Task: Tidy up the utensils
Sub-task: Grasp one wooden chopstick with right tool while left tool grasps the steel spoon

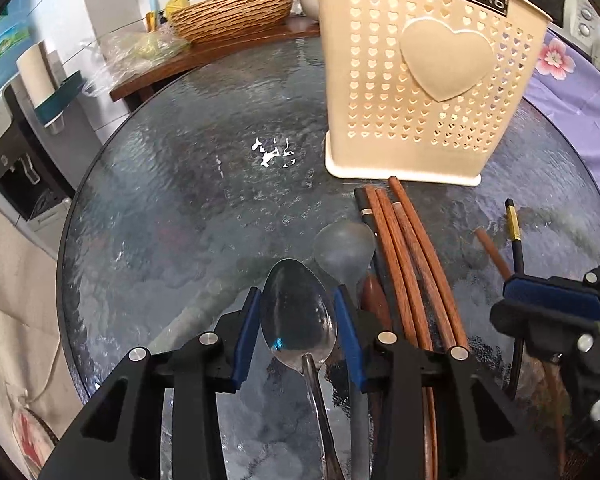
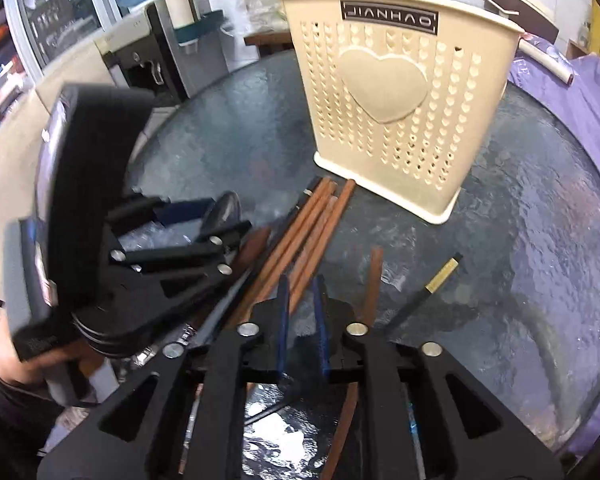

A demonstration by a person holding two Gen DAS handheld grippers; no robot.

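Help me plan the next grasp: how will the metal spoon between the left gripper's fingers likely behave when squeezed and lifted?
The metal spoon looks polished, so it may slip against the left gripper's pads. It looks rigid, so it shouldn't flex. The fingers flank its curved bowl rather than its handle, so it could twist or pivot when squeezed.

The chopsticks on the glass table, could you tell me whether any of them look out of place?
Yes. Most brown chopsticks lie bundled together before the cream utensil holder, but one black gold-banded chopstick and one brown chopstick lie apart to the right, splayed at different angles.
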